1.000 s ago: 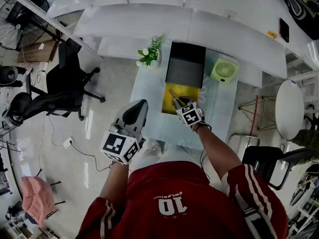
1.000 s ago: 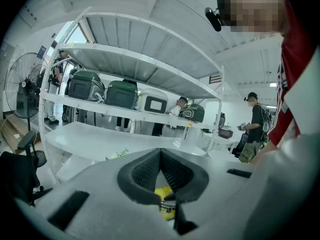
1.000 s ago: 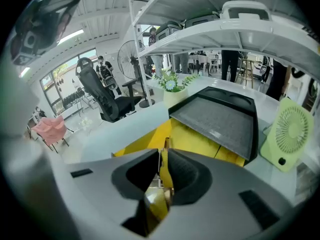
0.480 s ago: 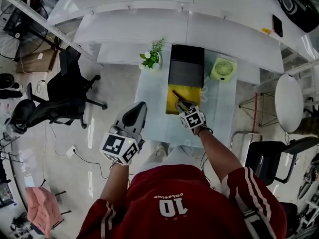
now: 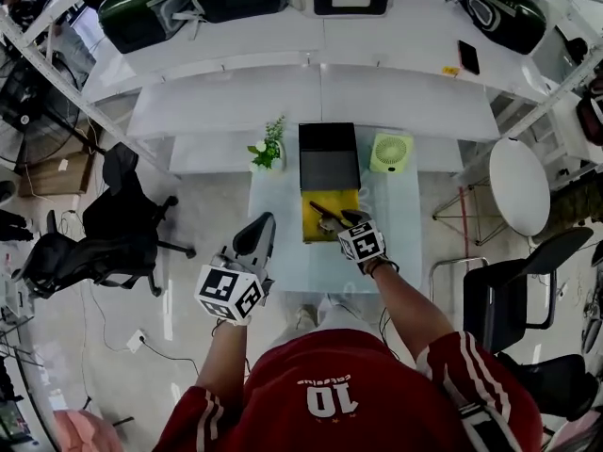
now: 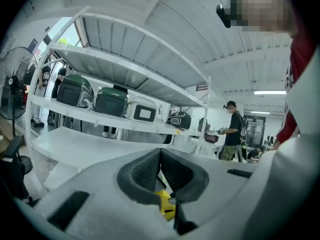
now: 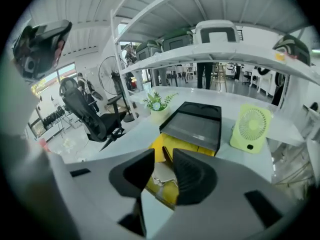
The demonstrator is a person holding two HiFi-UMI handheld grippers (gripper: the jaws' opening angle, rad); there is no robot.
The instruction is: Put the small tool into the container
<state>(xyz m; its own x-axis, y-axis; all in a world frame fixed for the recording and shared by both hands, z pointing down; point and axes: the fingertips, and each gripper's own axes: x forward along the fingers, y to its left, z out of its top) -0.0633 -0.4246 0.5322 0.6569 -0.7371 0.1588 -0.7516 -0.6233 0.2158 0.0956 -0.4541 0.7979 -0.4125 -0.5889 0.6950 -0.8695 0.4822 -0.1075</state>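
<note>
While left tool (image 5: 265,222) hangs shut, right tool (image 5: 328,222), jaws just opening, empty, tilts over yellow container (image 5: 311,226).

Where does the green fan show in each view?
Head view: fan just right of centre, directly right of the black box.
Left gripper view: not in it.
Right gripper view: fan right of centre, again right of the black box.
Shared landmark: the black box.
</note>
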